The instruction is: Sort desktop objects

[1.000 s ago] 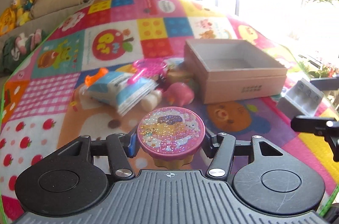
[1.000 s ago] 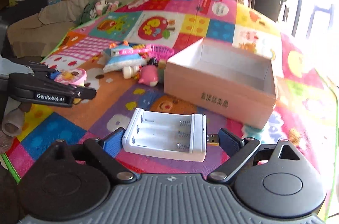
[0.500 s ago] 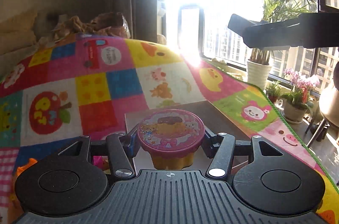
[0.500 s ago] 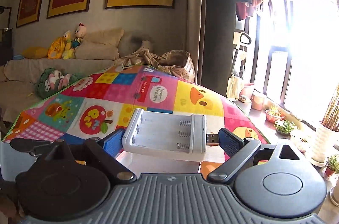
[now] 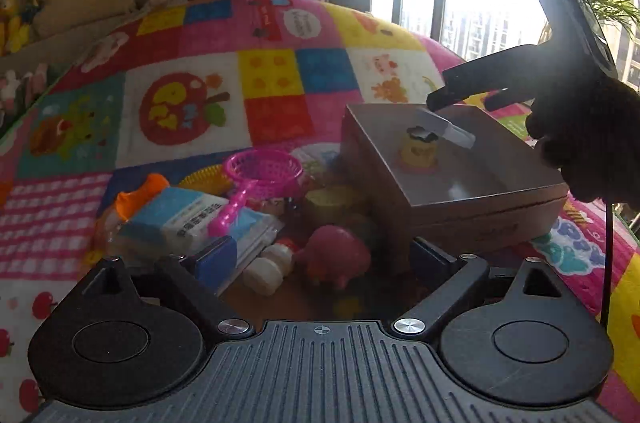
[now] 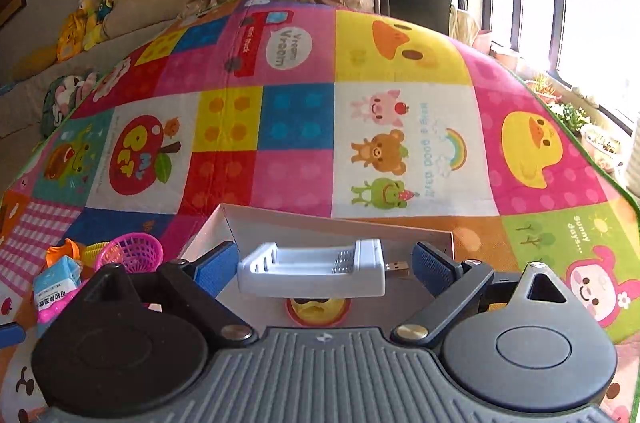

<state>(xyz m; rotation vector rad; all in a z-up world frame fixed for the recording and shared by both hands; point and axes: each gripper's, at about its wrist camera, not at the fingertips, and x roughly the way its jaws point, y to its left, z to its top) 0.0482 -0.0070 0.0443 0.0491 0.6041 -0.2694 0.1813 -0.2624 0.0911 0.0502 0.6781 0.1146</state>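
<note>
The right claw [image 6: 324, 263] stands spread around the white battery charger [image 6: 312, 269] over the box [image 5: 452, 163]: light, rigid, slippery plastic, best pinched across its ends. Left claw [image 5: 324, 255] gapes empty.

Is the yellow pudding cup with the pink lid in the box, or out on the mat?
In the box. The pudding cup lies upside down on the floor of the box, pink lid beneath it.

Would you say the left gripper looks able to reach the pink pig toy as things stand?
Probably yes: the left gripper is open and empty, and the pink pig toy lies right between its fingers, uncovered, though the small white bottle crowds it.
</note>
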